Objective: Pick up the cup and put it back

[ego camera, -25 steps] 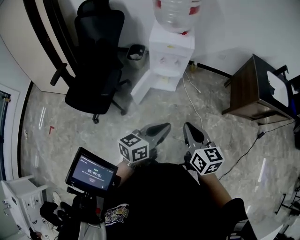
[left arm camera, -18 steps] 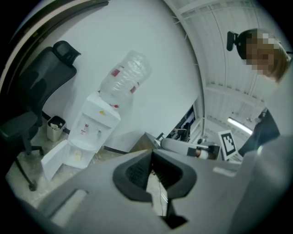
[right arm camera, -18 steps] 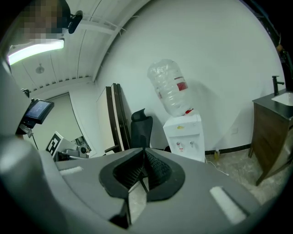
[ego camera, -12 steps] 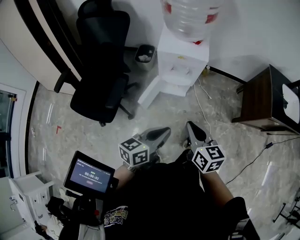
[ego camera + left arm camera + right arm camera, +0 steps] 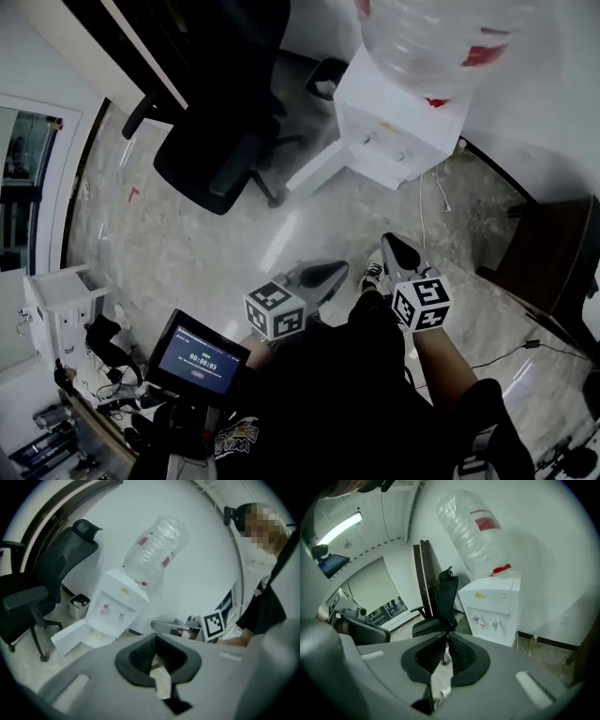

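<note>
No cup shows in any view. Both grippers are held out in front of the person's body, over the marble floor. My left gripper (image 5: 336,271) (image 5: 157,638) has its jaws together and holds nothing. My right gripper (image 5: 388,242) (image 5: 446,637) is empty too; its jaws are opening, with only a thin slit between the pads. Ahead stands a white water dispenser (image 5: 405,139) (image 5: 116,605) (image 5: 496,605) with a big clear bottle (image 5: 427,37) on top. Its lower door (image 5: 317,169) hangs open.
A black office chair (image 5: 214,155) stands left of the dispenser, with a small bin (image 5: 326,81) behind it. A dark wooden cabinet (image 5: 561,264) is at the right, a cable (image 5: 437,202) runs over the floor. A small screen (image 5: 202,357) sits lower left.
The head view has moved closer to the dispenser, which now sits higher and larger in frame. Both grippers keep the same pose in front of the body.
</note>
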### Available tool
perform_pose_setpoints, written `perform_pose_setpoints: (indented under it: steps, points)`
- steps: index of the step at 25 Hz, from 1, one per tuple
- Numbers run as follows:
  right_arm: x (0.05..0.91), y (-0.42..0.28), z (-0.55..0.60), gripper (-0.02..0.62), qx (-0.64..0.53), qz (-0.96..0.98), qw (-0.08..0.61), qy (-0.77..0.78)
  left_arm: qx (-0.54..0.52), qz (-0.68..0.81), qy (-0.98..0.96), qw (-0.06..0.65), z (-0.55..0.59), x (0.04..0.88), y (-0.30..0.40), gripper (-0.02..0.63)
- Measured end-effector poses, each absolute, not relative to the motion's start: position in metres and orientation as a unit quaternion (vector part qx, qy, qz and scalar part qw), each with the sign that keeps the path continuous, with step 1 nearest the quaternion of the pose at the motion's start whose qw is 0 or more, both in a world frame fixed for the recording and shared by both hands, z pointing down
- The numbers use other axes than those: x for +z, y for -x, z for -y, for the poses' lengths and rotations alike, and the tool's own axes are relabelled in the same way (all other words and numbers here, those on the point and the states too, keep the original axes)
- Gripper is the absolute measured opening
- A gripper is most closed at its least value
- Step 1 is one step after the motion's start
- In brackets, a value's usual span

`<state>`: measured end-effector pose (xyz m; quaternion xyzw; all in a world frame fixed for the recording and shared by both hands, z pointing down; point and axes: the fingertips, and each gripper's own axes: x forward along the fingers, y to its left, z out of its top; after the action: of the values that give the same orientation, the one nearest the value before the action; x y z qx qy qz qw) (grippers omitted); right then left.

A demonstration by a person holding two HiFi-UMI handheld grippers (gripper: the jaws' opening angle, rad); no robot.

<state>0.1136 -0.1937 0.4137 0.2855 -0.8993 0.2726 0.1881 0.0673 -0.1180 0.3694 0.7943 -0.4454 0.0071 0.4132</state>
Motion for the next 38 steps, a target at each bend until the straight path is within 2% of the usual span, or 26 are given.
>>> perform_pose_setpoints:
  steps: [8,16,22,28,33,38]
  points:
    - [0.508,-0.124,0.229,0.028,0.263,0.885,0.272,-0.272,0.024,0.451,-0.774,0.443,0.111,0.436,-0.079,0.003]
    - [0.615,-0.057,0.241,0.037,0.336,0.826,0.272,-0.362,0.011,0.391,-0.831,0.395,0.135,0.491,-0.025,0.004]
    - [0.737,-0.048,0.262,0.044,0.386,0.768,0.272,-0.432,0.049,0.335,-0.861,0.381,0.11,0.59,-0.009,0.005]
    - [0.886,-0.076,0.296,0.046,0.364,0.747,0.313,-0.461,0.078,0.302,-0.903,0.297,0.122,0.699,-0.024,0.005]
    - [0.987,-0.087,0.357,0.063,0.292,0.764,0.344,-0.461,0.046,0.297,-0.92,0.253,0.152,0.788,-0.036,0.004]
    - [1.054,-0.081,0.427,0.088,0.292,0.75,0.368,-0.466,-0.017,0.285,-0.905,0.315,0.19,0.849,-0.012,0.004]
